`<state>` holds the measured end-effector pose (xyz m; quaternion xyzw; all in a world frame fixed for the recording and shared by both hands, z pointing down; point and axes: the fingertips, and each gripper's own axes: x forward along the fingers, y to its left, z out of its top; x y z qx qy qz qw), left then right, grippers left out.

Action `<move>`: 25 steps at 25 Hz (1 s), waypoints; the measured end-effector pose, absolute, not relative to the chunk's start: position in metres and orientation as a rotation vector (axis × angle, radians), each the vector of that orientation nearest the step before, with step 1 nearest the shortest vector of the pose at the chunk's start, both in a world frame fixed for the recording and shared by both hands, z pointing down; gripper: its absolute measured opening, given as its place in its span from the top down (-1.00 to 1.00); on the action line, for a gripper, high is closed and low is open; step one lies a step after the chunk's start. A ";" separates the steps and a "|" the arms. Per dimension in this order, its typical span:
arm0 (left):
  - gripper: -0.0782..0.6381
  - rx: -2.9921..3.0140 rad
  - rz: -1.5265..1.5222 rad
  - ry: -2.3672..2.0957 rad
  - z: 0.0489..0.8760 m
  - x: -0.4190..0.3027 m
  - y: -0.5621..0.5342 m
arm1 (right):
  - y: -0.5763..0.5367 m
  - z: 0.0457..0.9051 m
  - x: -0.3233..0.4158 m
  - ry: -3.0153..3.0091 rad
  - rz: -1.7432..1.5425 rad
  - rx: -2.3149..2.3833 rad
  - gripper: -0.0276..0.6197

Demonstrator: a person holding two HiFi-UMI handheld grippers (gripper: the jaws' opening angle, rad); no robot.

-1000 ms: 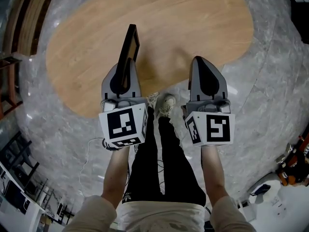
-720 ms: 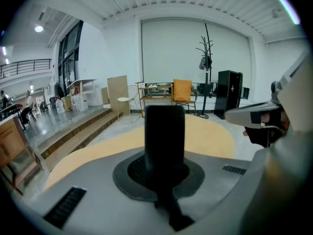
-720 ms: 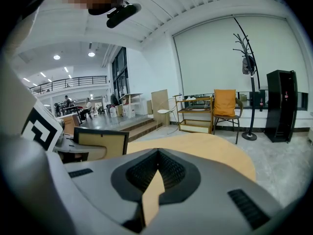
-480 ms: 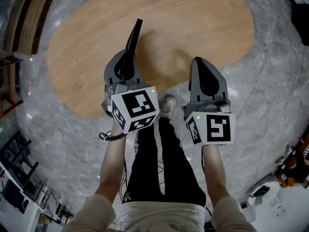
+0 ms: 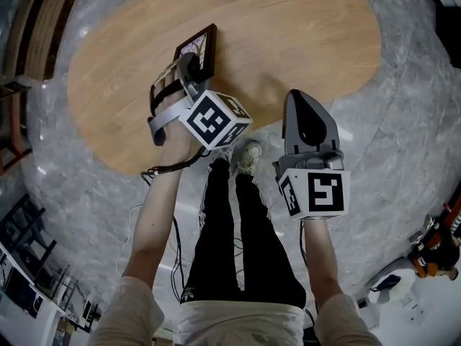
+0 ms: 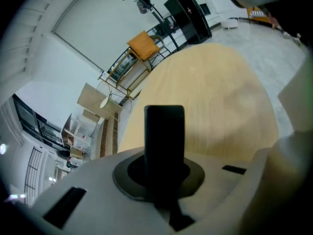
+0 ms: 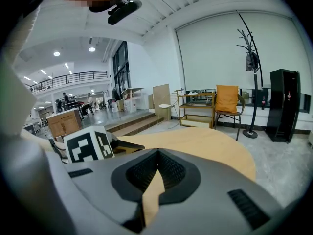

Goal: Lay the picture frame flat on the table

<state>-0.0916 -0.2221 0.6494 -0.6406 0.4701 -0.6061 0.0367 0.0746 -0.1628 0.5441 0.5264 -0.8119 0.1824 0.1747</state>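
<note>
A dark brown picture frame hangs tilted over the near left part of the oval wooden table, its pictured face turned up toward the head view. My left gripper is rolled onto its side and shut on the frame's near edge. In the left gripper view the frame shows as a dark bar clamped between the jaws of the left gripper. I cannot tell whether the frame touches the table. My right gripper hovers at the table's near edge, shut and holding nothing; the right gripper shows only table past its jaws.
Grey marble floor surrounds the table. The person's legs and shoes stand just before its near edge. Beyond the table are an orange chair, a coat rack, a black cabinet and shelves.
My left gripper has moved forward and left and rolled over, tipping the frame from upright and edge-on to tilted with its face showing. The right gripper has stayed put.
</note>
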 end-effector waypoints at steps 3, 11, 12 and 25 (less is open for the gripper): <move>0.73 -1.872 -1.924 1.366 0.661 -0.095 -0.226 | -0.159 0.545 0.072 -2.291 0.522 1.492 0.89; 0.73 -1.734 -1.966 1.202 0.684 -0.082 -0.236 | -0.154 0.551 0.064 -2.279 0.558 1.493 0.90; 0.73 -1.684 -1.978 1.151 0.685 -0.081 -0.237 | -0.154 0.552 0.065 -2.276 0.569 1.495 0.89; 0.26 -1.840 -2.113 0.918 0.721 -0.066 -0.220 | -0.155 0.567 0.068 -2.267 0.665 1.496 0.89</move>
